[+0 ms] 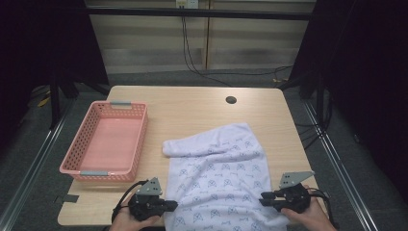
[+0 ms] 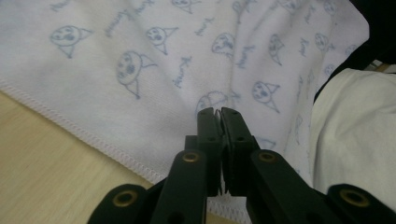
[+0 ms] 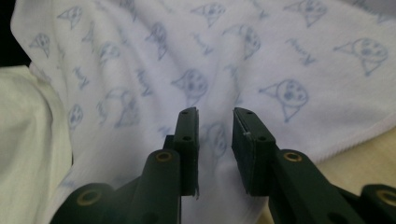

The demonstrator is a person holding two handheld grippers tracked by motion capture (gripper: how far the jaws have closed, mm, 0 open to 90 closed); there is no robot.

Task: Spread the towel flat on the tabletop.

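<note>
A white cloth (image 1: 221, 168) printed with small blue faces lies spread over the near right part of the wooden table (image 1: 192, 110). My left gripper (image 1: 173, 206) lies at the cloth's left hem near the front edge. In the left gripper view its jaws (image 2: 219, 112) stand together over the cloth (image 2: 140, 70), and I see no fabric pinched between them. My right gripper (image 1: 262, 198) rests at the cloth's right side. In the right gripper view its jaws (image 3: 215, 112) stand apart, with flat cloth (image 3: 233, 56) showing through the gap.
A pink plastic basket (image 1: 72, 159) stands at the left of the table, nothing in it. A round cable hole (image 1: 231, 100) sits near the far edge. The person's white garment (image 2: 355, 130) hangs close behind the table's front edge.
</note>
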